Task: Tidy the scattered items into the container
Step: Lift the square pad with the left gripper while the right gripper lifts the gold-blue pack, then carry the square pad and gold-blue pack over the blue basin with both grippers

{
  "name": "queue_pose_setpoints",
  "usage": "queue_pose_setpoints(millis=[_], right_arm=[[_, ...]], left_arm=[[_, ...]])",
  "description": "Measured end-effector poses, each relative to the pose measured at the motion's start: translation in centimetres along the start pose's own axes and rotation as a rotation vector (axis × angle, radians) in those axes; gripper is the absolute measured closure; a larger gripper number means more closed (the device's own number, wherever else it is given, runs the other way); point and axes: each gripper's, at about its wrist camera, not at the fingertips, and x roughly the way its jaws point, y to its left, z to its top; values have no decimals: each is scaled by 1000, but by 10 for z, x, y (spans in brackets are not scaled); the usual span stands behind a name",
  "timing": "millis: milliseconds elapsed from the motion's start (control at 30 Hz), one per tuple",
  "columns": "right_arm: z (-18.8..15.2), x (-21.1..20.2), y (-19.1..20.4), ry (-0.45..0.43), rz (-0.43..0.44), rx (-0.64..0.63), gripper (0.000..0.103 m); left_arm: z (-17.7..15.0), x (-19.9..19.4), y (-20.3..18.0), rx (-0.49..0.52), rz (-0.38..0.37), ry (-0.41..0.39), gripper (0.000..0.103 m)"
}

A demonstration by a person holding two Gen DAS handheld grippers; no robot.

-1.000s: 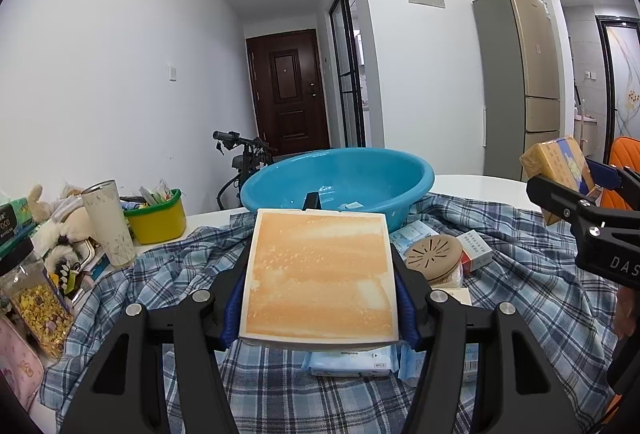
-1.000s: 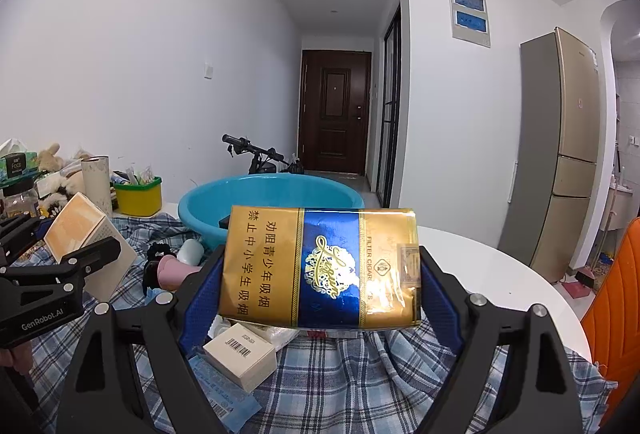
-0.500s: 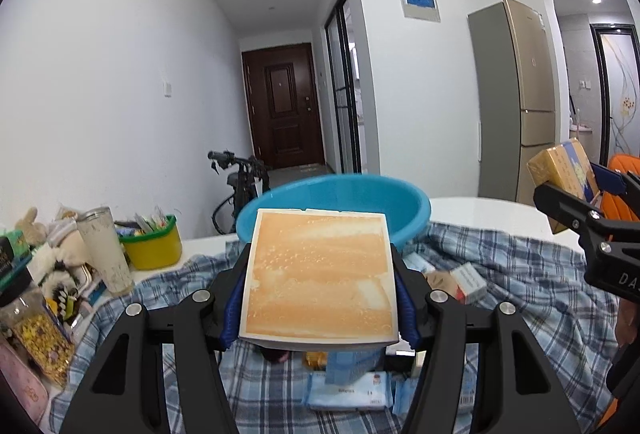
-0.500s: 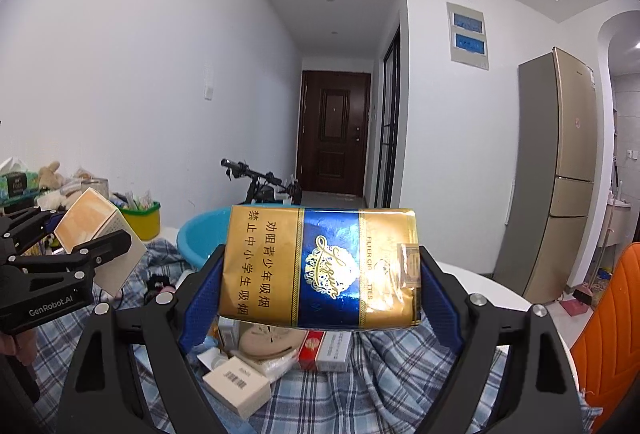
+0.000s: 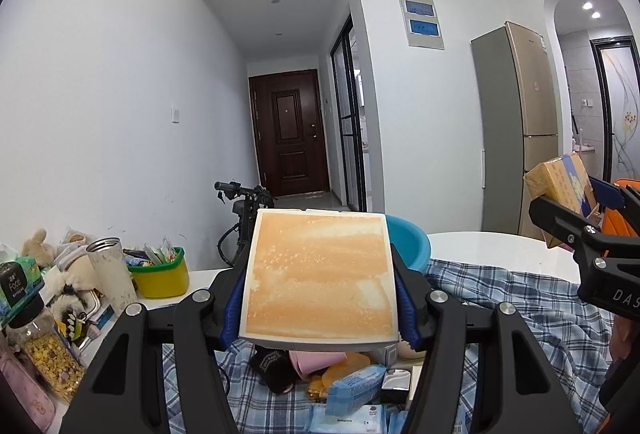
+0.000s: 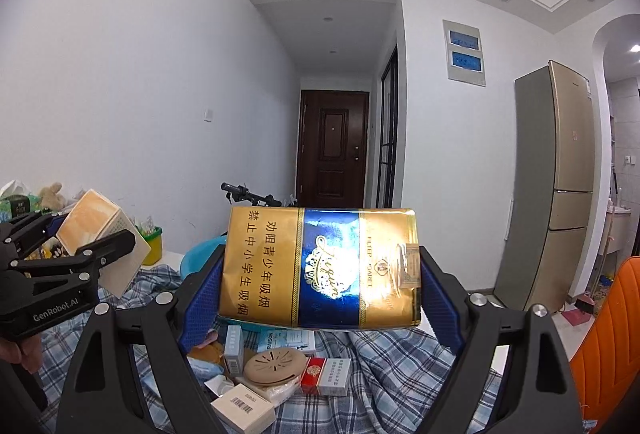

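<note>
Left wrist view: the left gripper (image 5: 320, 298) is clamped on an orange box (image 5: 320, 274), its blue pads pressing the two side edges so the broad face stays toward the camera — a grip that looks secure for carrying. The box hides most of the blue basin (image 5: 410, 238) behind it, only the rim's right part showing. Below lies a pile (image 5: 352, 382) of scattered items on the plaid cloth (image 5: 520, 298). At far right the right gripper (image 5: 580, 218) holds its own load aloft.

Right wrist view: the right gripper (image 6: 320, 274) is closed on a gold-and-blue carton (image 6: 320, 266), gripped by its short ends. The basin (image 6: 200, 254) peeks out at the carton's lower left. Small boxes and a round tan disc (image 6: 274, 368) wait on the cloth — both loads seem lifted high to clear the basin's rim before dropping in.
</note>
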Motion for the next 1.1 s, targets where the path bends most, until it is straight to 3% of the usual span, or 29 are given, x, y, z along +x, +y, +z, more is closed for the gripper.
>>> queue_pose_setpoints(millis=[533,1100], right_arm=[[32,29,4,-47,1,-28,17],[65,98,2,-61,23,-21,17]], left_arm=[[25,20,-3,12,2,-6,40],[59,92,3,7,6,-37,40]])
